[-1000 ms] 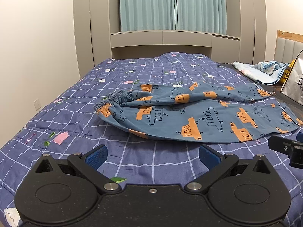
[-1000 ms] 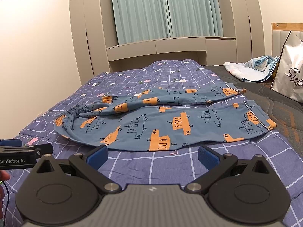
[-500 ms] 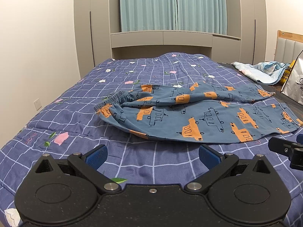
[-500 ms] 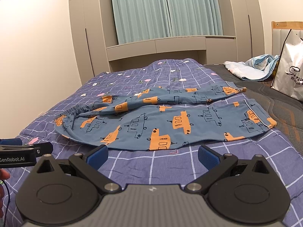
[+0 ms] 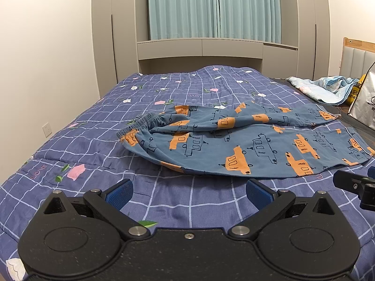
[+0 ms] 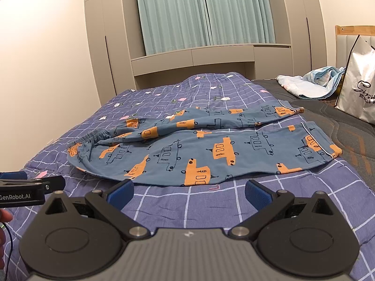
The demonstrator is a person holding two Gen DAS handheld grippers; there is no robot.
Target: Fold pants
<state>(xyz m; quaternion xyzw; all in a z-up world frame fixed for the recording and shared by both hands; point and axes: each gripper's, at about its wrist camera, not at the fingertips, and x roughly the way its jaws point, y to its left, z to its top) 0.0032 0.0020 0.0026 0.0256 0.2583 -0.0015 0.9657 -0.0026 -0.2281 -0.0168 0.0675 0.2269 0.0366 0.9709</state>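
Pants (image 5: 246, 140) flat on bed (image 5: 93, 164), waistband left, just ahead of my left tongs (image 5: 188, 194) and right tongs (image 6: 188, 194); both spread apart, empty, touching nothing

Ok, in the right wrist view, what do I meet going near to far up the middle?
Open right tongs → bare purple checked quilt → blue pants with orange car print → grey built-in cabinet ledge → teal curtains.

Blue car-print pants (image 6: 199, 149) lie spread across the checked quilt (image 6: 211, 210), waistband toward its left edge. The right gripper (image 6: 188, 195) hovers wide apart near the quilt's front edge.
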